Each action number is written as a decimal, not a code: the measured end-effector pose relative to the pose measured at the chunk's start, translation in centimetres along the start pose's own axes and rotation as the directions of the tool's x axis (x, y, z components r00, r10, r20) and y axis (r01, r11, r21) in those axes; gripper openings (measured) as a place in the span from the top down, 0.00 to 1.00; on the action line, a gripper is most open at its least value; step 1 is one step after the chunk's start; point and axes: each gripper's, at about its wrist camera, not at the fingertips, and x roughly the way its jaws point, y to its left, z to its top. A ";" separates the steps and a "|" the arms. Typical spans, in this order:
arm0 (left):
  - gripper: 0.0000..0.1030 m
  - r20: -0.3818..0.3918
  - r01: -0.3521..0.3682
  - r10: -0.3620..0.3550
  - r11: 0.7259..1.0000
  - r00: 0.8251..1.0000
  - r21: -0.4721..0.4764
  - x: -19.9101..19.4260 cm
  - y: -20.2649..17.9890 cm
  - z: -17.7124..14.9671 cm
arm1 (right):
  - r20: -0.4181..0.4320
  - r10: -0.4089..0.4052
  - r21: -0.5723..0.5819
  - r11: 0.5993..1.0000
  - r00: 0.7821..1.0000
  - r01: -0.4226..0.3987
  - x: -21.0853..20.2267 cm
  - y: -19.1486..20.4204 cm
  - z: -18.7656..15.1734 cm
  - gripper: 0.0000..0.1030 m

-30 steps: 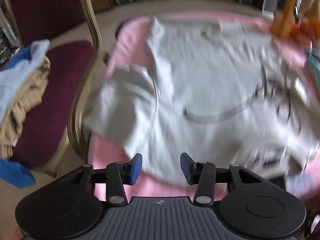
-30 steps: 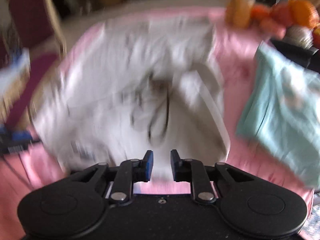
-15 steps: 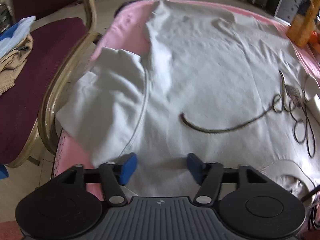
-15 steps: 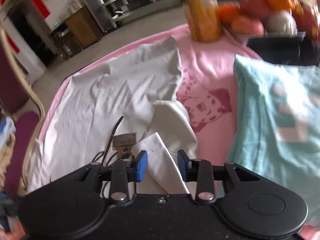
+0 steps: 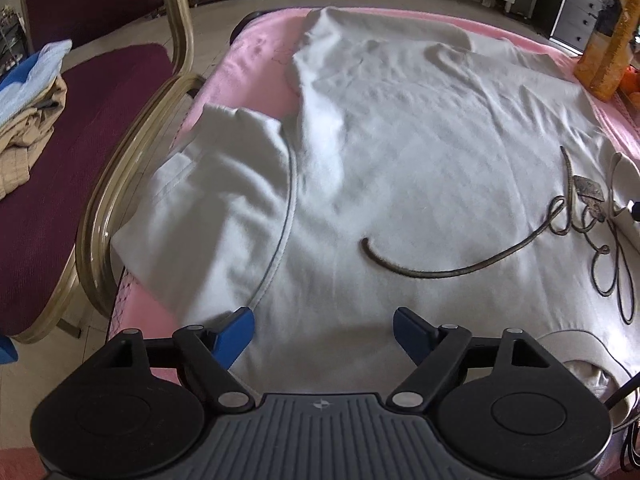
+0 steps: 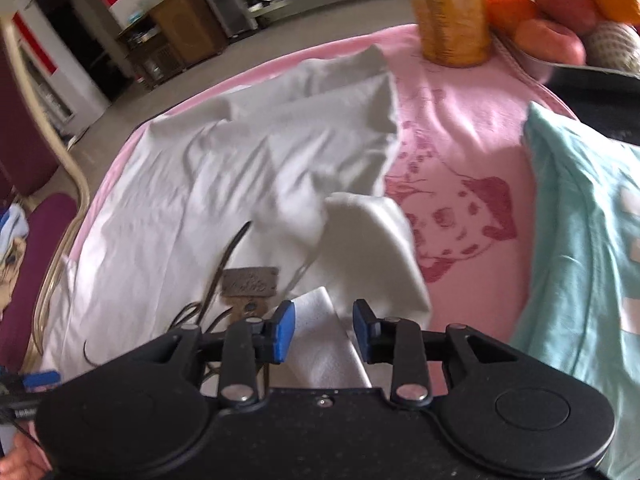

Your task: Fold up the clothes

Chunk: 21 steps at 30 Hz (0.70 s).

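Observation:
A white T-shirt (image 5: 400, 168) with a dark scrawled print lies spread flat on the pink cloth (image 5: 256, 64). My left gripper (image 5: 324, 330) is open wide and empty, low over the shirt's near shoulder beside its left sleeve (image 5: 208, 208). In the right wrist view the same shirt (image 6: 224, 184) lies with its right sleeve (image 6: 372, 248) folded inward. My right gripper (image 6: 324, 324) is open and empty, its fingers astride a white paper tag (image 6: 320, 336) near the collar, by a brown label (image 6: 250, 282).
A maroon chair (image 5: 80, 168) with a gold frame stands at the table's left edge, with beige and blue clothes (image 5: 28, 104) on it. A mint garment (image 6: 580, 264) lies right of the shirt. An orange bottle (image 6: 452, 12) and fruit (image 6: 560, 8) stand at the far right.
Both grippers have come down closer to the shirt. The left jaws have opened wider. The right gripper has opened and moved toward the folded right sleeve and collar.

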 end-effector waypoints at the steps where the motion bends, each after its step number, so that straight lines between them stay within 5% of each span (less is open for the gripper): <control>1: 0.21 0.009 -0.001 0.001 1.000 1.000 0.006 -0.2 -0.1 0.0 | 0.007 -0.004 -0.013 1.000 1.000 0.004 -0.1 0.2 -0.1 0.70; 2: 0.21 0.017 -0.004 0.004 1.000 1.000 0.011 -0.3 -0.2 -0.1 | 0.020 -0.007 -0.025 1.000 1.000 0.007 -0.3 0.5 -0.2 0.71; 4: 0.21 0.030 -0.009 0.009 1.000 1.000 0.016 -0.4 -0.2 -0.2 | 0.055 -0.011 -0.049 0.999 0.998 0.014 -1.0 0.9 -0.4 0.95; 5: 0.21 0.034 -0.011 0.011 1.000 0.999 0.017 -0.5 -0.2 -0.2 | 0.076 -0.010 -0.057 0.998 0.997 0.015 -1.5 1.1 -0.6 0.98; 10: 0.21 0.054 -0.011 0.009 0.999 0.998 0.035 -0.8 -0.4 -0.2 | 0.232 -0.030 0.022 0.999 0.972 0.025 -5.8 0.2 -1.5 0.99; 14: 0.21 0.065 0.006 -0.008 0.999 0.998 0.037 -1.2 -0.5 -0.2 | 0.239 0.021 0.092 0.995 0.971 -0.045 -7.1 -1.9 -1.7 0.94; 16: 0.21 0.061 0.022 -0.024 0.999 0.998 0.033 -1.3 -0.5 -0.3 | 0.204 0.050 0.098 0.993 0.978 -0.071 -6.5 -2.3 -1.6 0.72; 21: 0.21 0.052 0.047 -0.048 0.999 0.997 0.020 -1.2 -0.3 -0.2 | 0.122 0.032 -0.018 0.999 0.992 -0.030 -3.5 0.0 -0.7 0.71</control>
